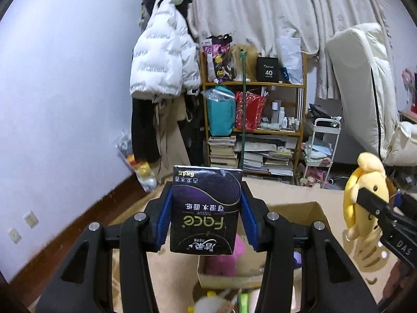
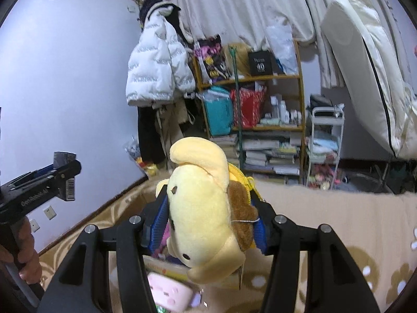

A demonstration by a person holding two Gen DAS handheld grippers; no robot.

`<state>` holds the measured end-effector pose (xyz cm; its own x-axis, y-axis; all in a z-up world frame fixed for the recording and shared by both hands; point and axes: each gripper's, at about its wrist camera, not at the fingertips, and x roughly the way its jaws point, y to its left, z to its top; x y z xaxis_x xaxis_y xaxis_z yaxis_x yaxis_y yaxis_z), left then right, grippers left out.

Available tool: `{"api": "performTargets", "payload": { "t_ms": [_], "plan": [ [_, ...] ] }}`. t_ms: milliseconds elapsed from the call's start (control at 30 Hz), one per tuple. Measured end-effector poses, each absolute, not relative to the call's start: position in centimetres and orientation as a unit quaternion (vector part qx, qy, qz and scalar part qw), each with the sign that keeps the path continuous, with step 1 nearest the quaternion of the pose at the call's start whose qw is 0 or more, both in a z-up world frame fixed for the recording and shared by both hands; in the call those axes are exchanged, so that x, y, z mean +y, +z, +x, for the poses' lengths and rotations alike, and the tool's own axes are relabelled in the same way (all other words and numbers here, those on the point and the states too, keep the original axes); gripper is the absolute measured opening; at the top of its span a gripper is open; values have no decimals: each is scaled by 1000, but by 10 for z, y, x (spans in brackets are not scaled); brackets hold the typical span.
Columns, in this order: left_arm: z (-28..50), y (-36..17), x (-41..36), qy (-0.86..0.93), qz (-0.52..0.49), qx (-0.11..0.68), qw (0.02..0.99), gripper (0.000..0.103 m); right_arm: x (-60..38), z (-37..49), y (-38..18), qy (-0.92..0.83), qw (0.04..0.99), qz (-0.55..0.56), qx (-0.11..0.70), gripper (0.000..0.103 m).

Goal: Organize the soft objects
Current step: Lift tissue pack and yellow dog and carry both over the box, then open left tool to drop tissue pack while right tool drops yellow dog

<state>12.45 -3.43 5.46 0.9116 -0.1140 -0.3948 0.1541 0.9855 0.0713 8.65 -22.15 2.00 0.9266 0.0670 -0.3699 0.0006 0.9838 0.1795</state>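
both hands full above the cardboard box

my left gripper clamps the tissue pack, my right gripper the yellow plush; i should lower each below my fingers before releasing.

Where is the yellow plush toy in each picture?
Left wrist view: the yellow plush toy hangs at the right edge, in the right gripper.
Right wrist view: it fills the centre, clamped between the blue pads.
Shared landmark: the white puffer jacket hanging beside the shelf.
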Motion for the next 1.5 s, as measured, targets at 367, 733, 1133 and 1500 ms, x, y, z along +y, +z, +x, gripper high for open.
{"api": "performTargets", "payload": {
  "t_ms": [367, 733, 1133, 1500],
  "plan": [
    [147, 27, -43, -70, 67, 225, 970, 46, -209, 109, 12, 26, 980, 62, 186, 60],
    [164, -13, -51, -82, 69, 275, 956, 46, -205, 127, -30, 33, 970, 65, 233, 61],
    [178, -38, -62, -77, 89, 303, 946, 47, -222, 136, -44, 35, 964, 98, 246, 62],
    [182, -45, -66, -94, 87, 315, 941, 47, -229, 147, -58, 55, 952, 141, 264, 64]
  ]
}}
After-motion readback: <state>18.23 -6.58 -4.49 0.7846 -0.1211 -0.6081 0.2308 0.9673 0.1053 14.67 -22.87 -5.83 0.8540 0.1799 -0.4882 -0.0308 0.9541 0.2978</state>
